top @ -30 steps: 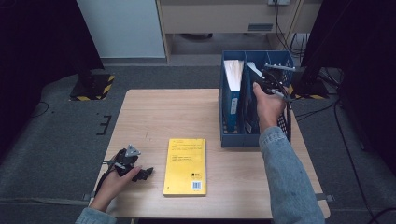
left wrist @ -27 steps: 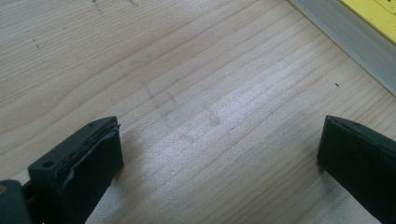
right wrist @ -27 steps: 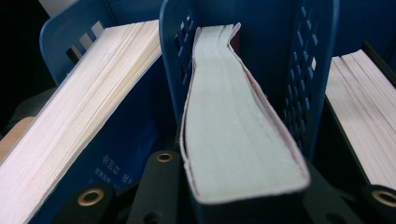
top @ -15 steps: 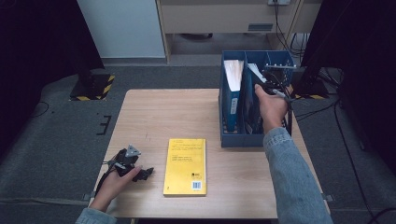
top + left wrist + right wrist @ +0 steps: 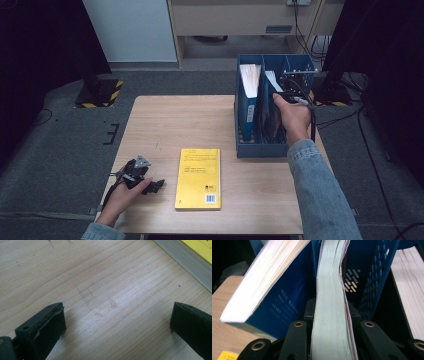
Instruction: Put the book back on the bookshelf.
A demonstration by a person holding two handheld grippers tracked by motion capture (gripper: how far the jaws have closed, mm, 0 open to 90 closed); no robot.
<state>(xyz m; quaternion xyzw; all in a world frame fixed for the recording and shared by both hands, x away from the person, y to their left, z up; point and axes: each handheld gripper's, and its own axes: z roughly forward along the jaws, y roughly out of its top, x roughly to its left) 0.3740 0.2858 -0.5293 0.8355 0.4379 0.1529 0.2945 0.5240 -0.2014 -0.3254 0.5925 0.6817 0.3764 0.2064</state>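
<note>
The right gripper (image 5: 281, 95) is clamped on a thin pale-edged book (image 5: 332, 315) standing in the middle slot of the blue plastic file rack (image 5: 270, 148), hemmed by a thick blue book (image 5: 264, 282) leaning close on one side and the perforated divider (image 5: 374, 285) on the other. The left gripper (image 5: 117, 325) rests on the wooden bench (image 5: 200, 120), jaws apart over bare wood, with a flat yellow book (image 5: 198, 177) just beside it.

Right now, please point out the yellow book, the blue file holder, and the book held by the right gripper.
yellow book (image 5: 198, 177), high view, middle of its cover.
blue file holder (image 5: 260, 149), high view, its front wall.
held book (image 5: 331, 305), right gripper view, its page edge.
</note>
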